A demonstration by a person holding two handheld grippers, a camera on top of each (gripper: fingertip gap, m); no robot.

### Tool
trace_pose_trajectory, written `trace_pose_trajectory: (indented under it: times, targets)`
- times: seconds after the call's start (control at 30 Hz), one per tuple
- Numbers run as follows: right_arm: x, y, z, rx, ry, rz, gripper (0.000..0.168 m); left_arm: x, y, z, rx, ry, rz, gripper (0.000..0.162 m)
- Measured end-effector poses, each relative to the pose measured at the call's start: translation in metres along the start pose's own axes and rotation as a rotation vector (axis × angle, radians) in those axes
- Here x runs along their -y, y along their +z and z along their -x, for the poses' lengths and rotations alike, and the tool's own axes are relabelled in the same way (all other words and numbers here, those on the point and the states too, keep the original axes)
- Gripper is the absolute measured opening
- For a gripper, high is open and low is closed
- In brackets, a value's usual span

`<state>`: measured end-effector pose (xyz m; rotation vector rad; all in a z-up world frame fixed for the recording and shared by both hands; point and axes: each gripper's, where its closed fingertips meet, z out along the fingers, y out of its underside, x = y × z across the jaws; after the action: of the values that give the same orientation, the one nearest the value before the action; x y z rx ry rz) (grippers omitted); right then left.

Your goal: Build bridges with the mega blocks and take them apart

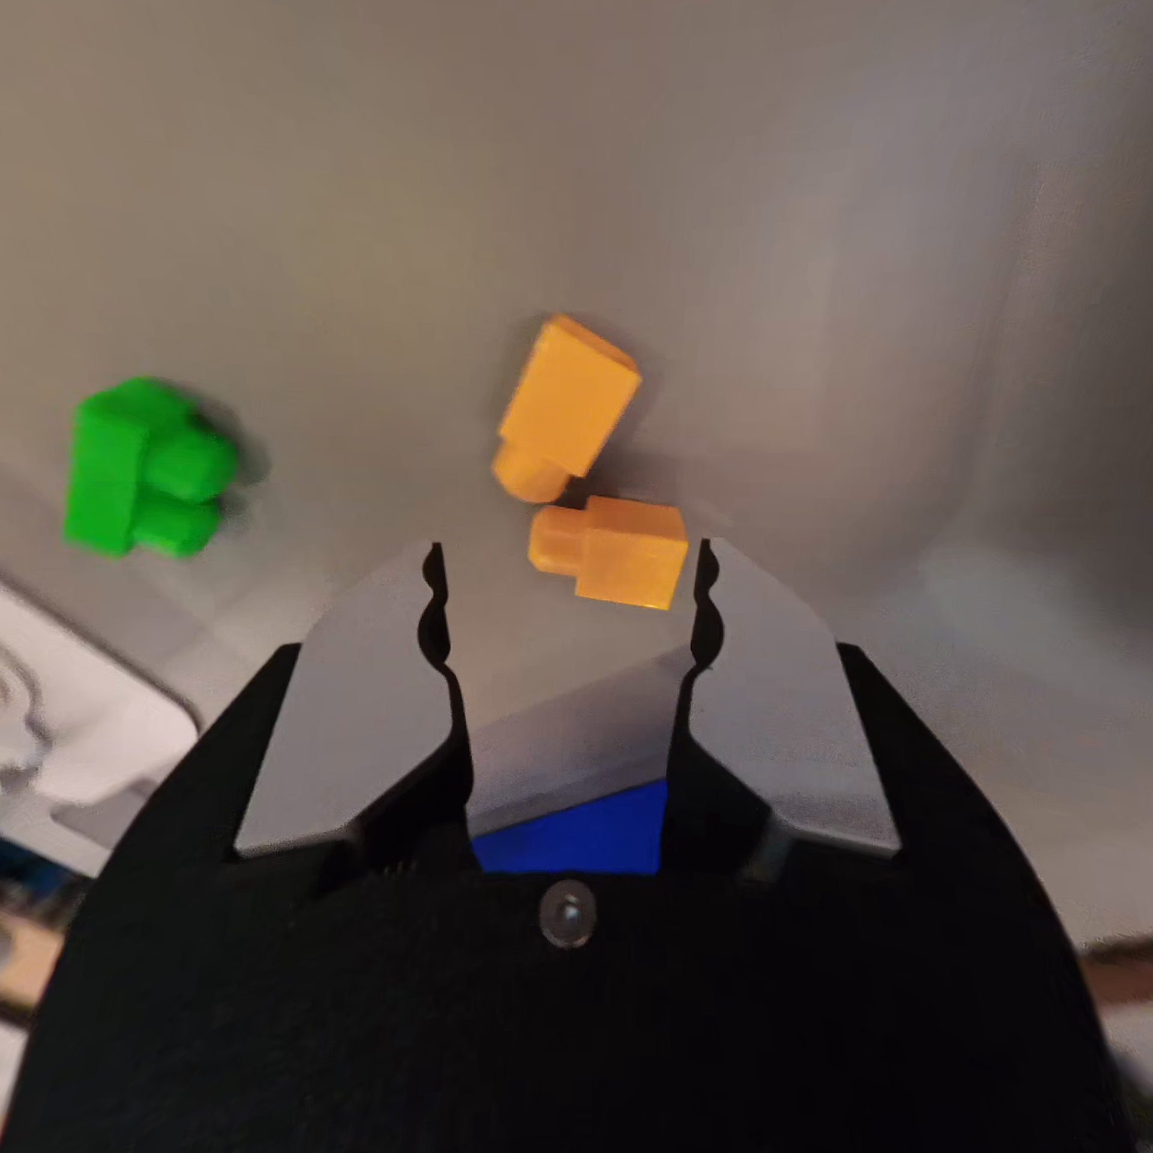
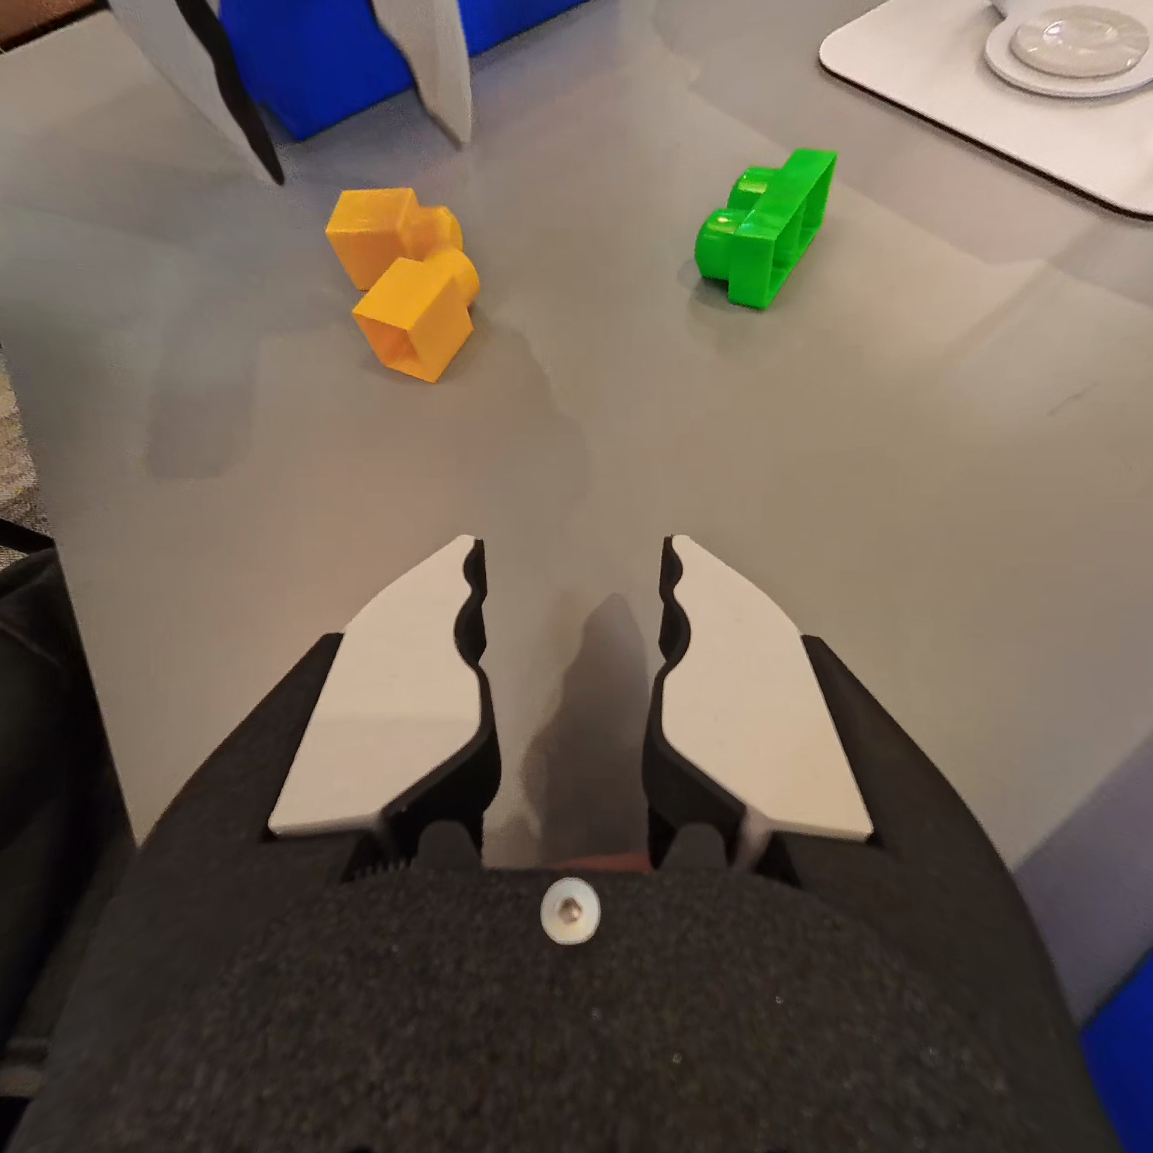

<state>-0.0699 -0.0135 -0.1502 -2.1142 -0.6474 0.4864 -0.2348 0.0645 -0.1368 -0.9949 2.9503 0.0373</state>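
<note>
Two small orange blocks lie on their sides, touching, on the grey table: one point(image 1: 608, 552) point(image 2: 368, 240) just ahead of my left gripper point(image 1: 571, 549), the other point(image 1: 571, 408) point(image 2: 415, 318) beyond it. A green two-stud block point(image 1: 146, 468) point(image 2: 770, 228) lies on its side, apart from them. My left gripper is open and empty; it also shows at the top of the right wrist view point(image 2: 368, 156), above the orange blocks. My right gripper point(image 2: 573, 549) is open and empty, low over bare table, well short of the blocks.
A blue box point(image 2: 324, 56) point(image 1: 574, 836) stands behind the left gripper. A white mat point(image 2: 973, 118) with a round white coaster and clear lid point(image 2: 1073, 43) sits at the far right corner. The table edge point(image 2: 68, 561) runs down the left. Left tips to right tips: about 20 cm.
</note>
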Motion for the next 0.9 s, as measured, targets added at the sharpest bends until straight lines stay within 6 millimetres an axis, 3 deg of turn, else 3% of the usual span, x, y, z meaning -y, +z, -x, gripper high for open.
trace_pose_trajectory:
  times: [0.13,0.23,0.3,0.37,0.47,0.57,0.67,0.73,0.9]
  targets:
    - [0.009,-0.004,0.000,-0.003,0.021,-0.028,0.054,0.024,-0.046,0.020,0.190,-0.399,-0.359,0.086]
    - [0.016,-0.006,0.002,-0.004,0.026,-0.048,0.055,0.022,-0.066,0.028,0.339,-0.768,-0.606,0.095]
    - [0.019,-0.007,0.003,0.003,0.028,-0.061,0.055,0.022,-0.056,0.018,0.384,-0.981,-0.699,0.116]
    - [0.020,-0.006,0.005,0.016,0.038,-0.061,0.055,0.019,-0.035,0.006,0.477,-1.161,-0.721,0.119]
    - [0.022,-0.005,0.009,0.023,0.032,-0.059,0.055,-0.006,0.007,-0.010,0.677,-1.441,-0.517,0.128]
    - [0.024,-0.001,0.013,0.028,0.023,-0.050,0.055,0.003,0.020,-0.016,0.659,-1.678,-0.578,0.134]
    - [0.027,0.001,0.019,0.036,0.004,-0.043,0.054,-0.006,0.027,-0.017,0.754,-1.740,-0.439,0.144]
    - [0.028,0.002,0.022,0.045,0.000,-0.044,0.054,-0.007,0.026,-0.012,0.770,-1.781,-0.478,0.139]
    - [0.029,0.001,0.022,0.053,0.002,-0.048,0.054,0.004,0.033,0.007,0.648,-1.812,-0.593,0.145]
